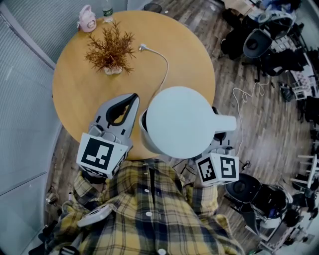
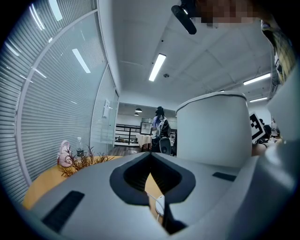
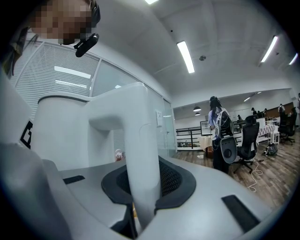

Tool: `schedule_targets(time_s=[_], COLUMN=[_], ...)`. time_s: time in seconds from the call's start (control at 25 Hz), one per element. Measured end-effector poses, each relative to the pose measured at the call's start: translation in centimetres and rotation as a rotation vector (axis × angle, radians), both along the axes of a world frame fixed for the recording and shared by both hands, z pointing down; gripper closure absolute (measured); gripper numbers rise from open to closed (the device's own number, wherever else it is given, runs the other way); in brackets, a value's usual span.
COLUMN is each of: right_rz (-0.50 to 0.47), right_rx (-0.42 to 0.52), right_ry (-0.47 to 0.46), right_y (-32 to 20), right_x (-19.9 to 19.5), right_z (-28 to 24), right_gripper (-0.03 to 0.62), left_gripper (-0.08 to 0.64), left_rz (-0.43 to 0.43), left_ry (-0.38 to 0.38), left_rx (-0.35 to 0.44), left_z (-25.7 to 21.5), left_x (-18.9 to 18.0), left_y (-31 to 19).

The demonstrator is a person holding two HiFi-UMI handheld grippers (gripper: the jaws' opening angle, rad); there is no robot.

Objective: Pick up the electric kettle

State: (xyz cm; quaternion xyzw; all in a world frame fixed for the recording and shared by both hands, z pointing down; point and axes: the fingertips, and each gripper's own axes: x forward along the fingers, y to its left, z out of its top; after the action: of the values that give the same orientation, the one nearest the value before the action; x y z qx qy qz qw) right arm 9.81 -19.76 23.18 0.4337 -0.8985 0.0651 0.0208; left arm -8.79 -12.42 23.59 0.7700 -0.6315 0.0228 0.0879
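Observation:
The white electric kettle [image 1: 179, 122] hangs in the air above the near edge of the round wooden table [image 1: 75, 84], its lid toward my head. My right gripper [image 1: 221, 139] reaches in from the kettle's right. In the right gripper view this gripper [image 3: 140, 197] is shut on the kettle's handle [image 3: 140, 154], and its dark pads press on both sides. My left gripper [image 1: 130, 102] hovers just left of the kettle, its tips together with nothing between them. In the left gripper view the kettle's body [image 2: 213, 129] stands close on the right of that gripper [image 2: 152, 176].
A dried plant in a small pot [image 1: 110, 50] stands on the table's far half. A pink object [image 1: 87, 19] and a bottle [image 1: 106, 11] sit at its far edge. A white cable with a plug [image 1: 159, 55] runs across the table. Office chairs and gear [image 1: 259, 45] crowd the floor at right.

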Motion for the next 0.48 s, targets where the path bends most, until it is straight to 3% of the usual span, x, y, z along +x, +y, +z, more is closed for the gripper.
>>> schedule_targets(time_s=[0.48], right_rz=[0.014], right_rx=[-0.017], right_ry=[0.002], right_y=[-0.37], right_x=[0.12], right_z=[0.64], right_gripper=[0.52], left_gripper=[0.557], left_rz=[-0.002], left_ry=[0.022], left_rx=[-0.016], left_z=[0.68], left_x=[-0.18], left_y=[0.01])
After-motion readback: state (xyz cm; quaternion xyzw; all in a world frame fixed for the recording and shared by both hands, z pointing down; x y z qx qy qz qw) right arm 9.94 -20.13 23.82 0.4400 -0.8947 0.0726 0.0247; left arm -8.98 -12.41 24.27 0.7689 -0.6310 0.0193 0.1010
